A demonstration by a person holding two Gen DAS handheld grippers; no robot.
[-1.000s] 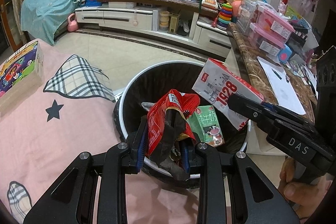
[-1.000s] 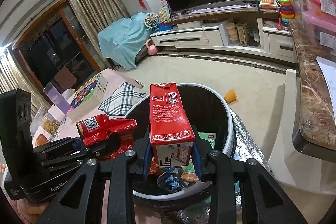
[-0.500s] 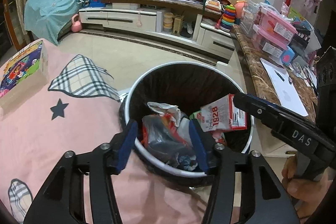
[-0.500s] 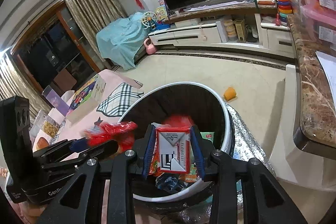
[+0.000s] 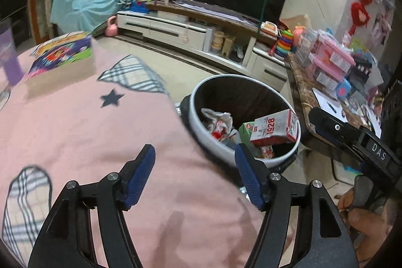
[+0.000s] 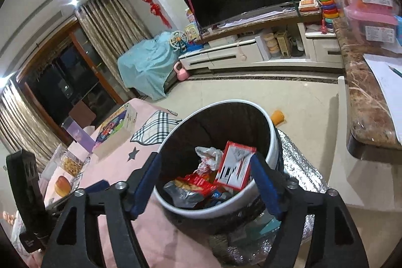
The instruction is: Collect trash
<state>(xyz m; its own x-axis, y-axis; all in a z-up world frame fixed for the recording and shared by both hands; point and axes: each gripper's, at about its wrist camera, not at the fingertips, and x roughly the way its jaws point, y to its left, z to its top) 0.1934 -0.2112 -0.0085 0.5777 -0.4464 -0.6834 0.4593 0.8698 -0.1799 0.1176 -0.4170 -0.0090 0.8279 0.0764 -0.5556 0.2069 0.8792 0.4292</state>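
Observation:
A round white-rimmed trash bin [image 5: 273, 160] [image 6: 213, 209] with a black liner stands beside the pink table. Inside it lie a red-and-white milk carton [image 5: 275, 129] [image 6: 235, 165], a red snack wrapper [image 6: 197, 181], a green carton [image 5: 245, 132] and crumpled white paper [image 5: 217, 117]. My left gripper [image 5: 194, 168] is open and empty above the pink tablecloth [image 5: 88, 132], left of the bin. My right gripper [image 6: 206, 185] is open and empty, straddling the bin's near rim; its body shows in the left wrist view [image 5: 351, 142].
A colourful box [image 5: 62, 52] and a purple container [image 5: 8, 59] sit on the far table. A marble counter [image 6: 364, 102] with pink boxes [image 6: 366, 4] stands right of the bin. An orange cup [image 6: 277, 116] lies on the floor behind it. A TV cabinet [image 5: 191, 29] lines the back wall.
Both grippers opened and dropped their loads: the red wrapper and the milk carton now lie in the bin. The left gripper drew back and left over the tablecloth.

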